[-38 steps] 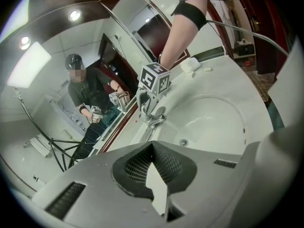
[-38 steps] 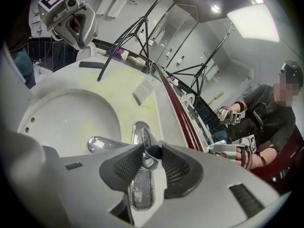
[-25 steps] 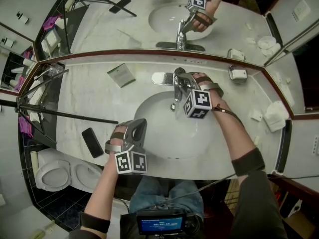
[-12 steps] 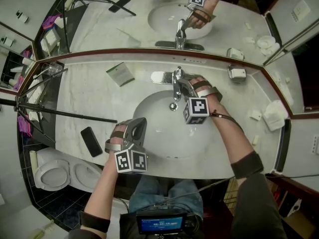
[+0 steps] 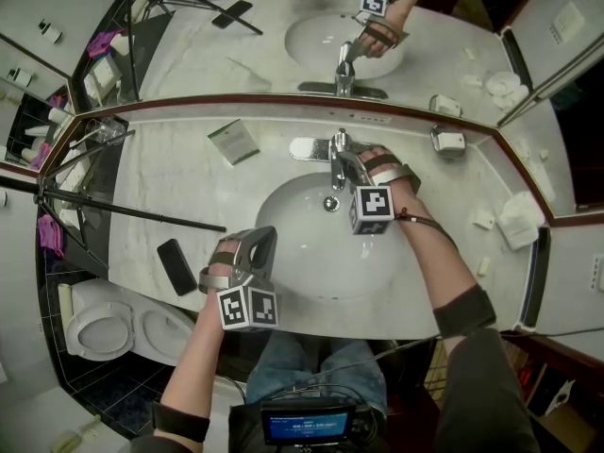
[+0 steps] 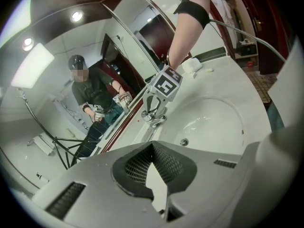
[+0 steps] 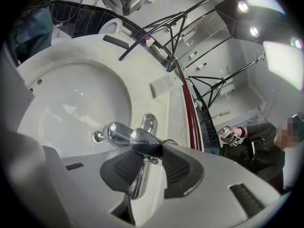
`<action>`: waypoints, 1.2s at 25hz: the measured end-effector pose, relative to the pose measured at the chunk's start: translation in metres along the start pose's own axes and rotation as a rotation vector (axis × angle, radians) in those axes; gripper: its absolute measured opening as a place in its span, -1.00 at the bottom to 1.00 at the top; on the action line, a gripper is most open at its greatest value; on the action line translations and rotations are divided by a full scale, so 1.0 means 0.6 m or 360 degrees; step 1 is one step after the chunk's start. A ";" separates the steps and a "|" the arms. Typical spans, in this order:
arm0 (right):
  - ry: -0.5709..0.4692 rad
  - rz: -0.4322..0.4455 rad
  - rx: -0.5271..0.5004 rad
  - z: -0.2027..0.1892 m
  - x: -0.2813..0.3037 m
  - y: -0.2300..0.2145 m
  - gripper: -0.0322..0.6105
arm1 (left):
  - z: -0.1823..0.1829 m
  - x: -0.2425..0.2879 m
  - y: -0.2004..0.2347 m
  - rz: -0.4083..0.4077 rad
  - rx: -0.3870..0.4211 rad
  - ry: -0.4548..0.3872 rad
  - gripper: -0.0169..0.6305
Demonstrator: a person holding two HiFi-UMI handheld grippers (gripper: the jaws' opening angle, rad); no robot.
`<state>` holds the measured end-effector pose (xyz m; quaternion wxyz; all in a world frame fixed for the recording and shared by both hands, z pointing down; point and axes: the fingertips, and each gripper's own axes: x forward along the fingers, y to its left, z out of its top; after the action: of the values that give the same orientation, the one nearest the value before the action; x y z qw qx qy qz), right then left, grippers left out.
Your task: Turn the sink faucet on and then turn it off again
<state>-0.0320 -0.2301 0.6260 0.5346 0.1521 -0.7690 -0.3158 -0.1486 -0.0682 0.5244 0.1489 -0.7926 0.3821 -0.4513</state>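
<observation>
R gripper (image 7: 151,151): fingers part-open, clamped on faucet (image 5: 334,151) lever (image 7: 142,140), mid back edge of worktop (image 5: 179,196). L gripper (image 6: 153,150): fingers fully shut, empty, over front edge. No water seen, so can't tell if the on-step is done; off prob. left. Chrome, shiny, single lever.

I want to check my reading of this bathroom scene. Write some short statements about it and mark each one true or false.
1. The right gripper holds the faucet handle. True.
2. The left gripper has its fingers apart. False: they are closed, with nothing between them.
3. The black phone lies in the sink basin. False: it lies on the counter, left of the basin.
4. A toilet stands beside the vanity. True.
</observation>
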 end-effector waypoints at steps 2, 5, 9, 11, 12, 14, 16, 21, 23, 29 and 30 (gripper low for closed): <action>0.0010 -0.0023 0.0016 -0.002 -0.004 -0.001 -0.50 | 0.003 -0.007 0.001 0.0010 -0.0002 -0.0002 -0.94; 0.0036 -0.0038 0.0036 -0.014 -0.020 0.006 -0.49 | 0.005 -0.017 0.005 0.0029 0.0002 -0.0011 -0.94; 0.0039 -0.0090 0.0103 -0.024 -0.061 0.005 -0.50 | 0.005 -0.032 0.004 0.0048 0.0007 -0.0020 -0.94; 0.0038 -0.0113 0.0168 -0.029 -0.085 0.006 -0.55 | 0.010 -0.040 0.001 0.0051 0.0002 -0.0028 -0.94; 0.0039 -0.0120 0.0201 -0.032 -0.097 0.008 -0.61 | 0.014 -0.043 0.000 0.0053 -0.0001 -0.0032 -0.94; 0.0044 -0.0138 0.0276 -0.040 -0.121 0.011 -0.71 | 0.023 -0.052 -0.001 0.0061 -0.0007 -0.0044 -0.94; 0.0048 -0.0162 0.0364 -0.047 -0.147 0.014 -0.80 | 0.030 -0.063 0.000 0.0072 -0.0006 -0.0053 -0.94; 0.0056 -0.0211 0.0650 -0.075 -0.213 0.034 -0.85 | 0.042 -0.086 0.005 0.0100 0.0003 -0.0063 -0.94; 0.0062 -0.0230 0.0767 -0.086 -0.242 0.038 -0.85 | 0.047 -0.094 0.008 0.0110 0.0008 -0.0066 -0.94; 0.0025 -0.0282 0.1116 -0.111 -0.325 0.046 -0.85 | 0.066 -0.114 0.020 0.0151 0.0017 -0.0085 -0.94; 0.0013 -0.0293 0.1175 -0.112 -0.339 0.046 -0.85 | 0.068 -0.119 0.023 0.0157 0.0016 -0.0088 -0.94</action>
<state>0.1104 -0.1147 0.5117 0.4163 0.4041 -0.8120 -0.0634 -0.1425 -0.0291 0.4511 0.1857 -0.7842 0.4141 -0.4232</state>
